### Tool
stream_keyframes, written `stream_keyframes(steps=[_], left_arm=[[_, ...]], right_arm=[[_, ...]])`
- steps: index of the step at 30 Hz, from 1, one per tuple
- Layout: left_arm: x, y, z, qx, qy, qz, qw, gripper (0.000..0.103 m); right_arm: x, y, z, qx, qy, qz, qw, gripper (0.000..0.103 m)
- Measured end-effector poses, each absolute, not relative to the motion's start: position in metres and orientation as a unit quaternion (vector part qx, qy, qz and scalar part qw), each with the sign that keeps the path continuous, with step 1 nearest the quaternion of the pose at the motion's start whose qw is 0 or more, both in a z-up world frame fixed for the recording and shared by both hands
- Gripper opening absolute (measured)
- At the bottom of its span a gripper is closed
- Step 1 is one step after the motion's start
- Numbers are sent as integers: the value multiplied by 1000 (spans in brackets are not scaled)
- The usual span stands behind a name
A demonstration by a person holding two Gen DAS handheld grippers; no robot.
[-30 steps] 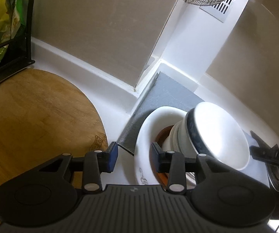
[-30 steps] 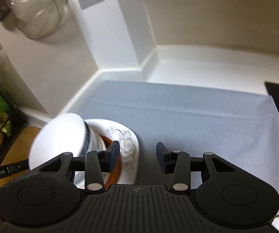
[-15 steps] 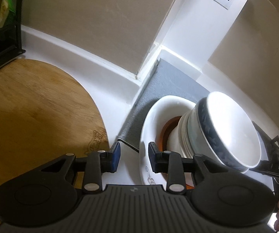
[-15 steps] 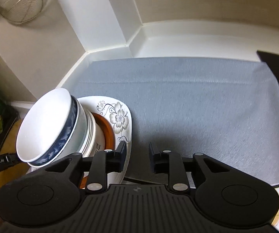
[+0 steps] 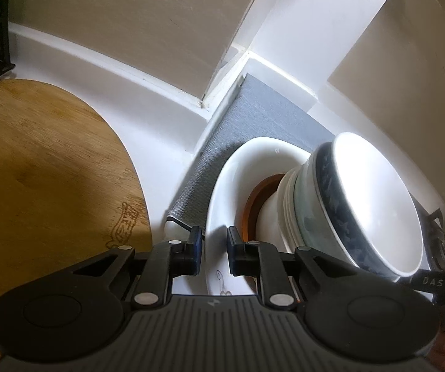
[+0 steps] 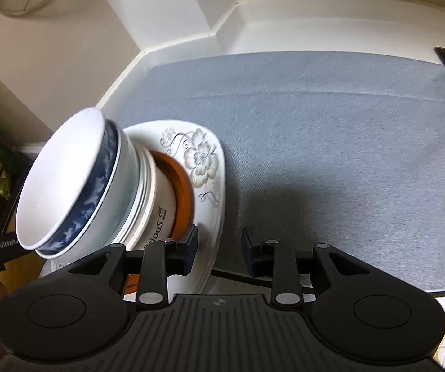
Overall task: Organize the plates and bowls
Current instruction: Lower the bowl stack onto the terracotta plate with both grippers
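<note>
While stacked bowls (image 6: 76, 186) load floral plate (image 6: 203, 161) | left hand-held gripper (image 5: 212, 251) pinches plate rim | right hand-held gripper (image 6: 219, 248) straddles rim, jaws apart | two-sided support, judged.

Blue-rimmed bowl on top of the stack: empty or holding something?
Empty. The blue-rimmed bowl shows a bare white inside in both wrist views, nested atop other bowls on the floral plate.

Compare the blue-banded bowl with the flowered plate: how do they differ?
The blue-banded bowl is deep and round, with a dark blue band outside; the flowered plate is shallow and squarish, with grey flowers. The bowl tops the stack; the plate is at the bottom, on the grey mat. Both are white inside.
</note>
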State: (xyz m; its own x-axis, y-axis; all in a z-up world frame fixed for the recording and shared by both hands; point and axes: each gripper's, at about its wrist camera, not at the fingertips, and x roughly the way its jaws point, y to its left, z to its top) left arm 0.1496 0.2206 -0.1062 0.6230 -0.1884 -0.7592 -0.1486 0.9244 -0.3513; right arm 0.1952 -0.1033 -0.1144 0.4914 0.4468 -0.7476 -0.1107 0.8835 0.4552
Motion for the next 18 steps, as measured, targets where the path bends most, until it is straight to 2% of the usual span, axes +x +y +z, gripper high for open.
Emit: stream_keyframes(steps=[4,6,7,8,18], left_arm=[[152,219,-108,-194,436,-17,879,19],[153,220,-109,-195,436,-20,879,19],[154,219,-109,-194,436,-21,879,19],[154,219,-109,-192,435,-22,879,19],[160,190,-106,-162,439,-40,883,20]], right_arm=[[198,-101,-118,176,476,170,845,34],[199,-102,-119,183,475,174,843,28],[199,-104,-120,188,473,178,842,20],[199,-104,-120,192,470,184,842,18],[190,-117,-114,194,457,160,853,12]])
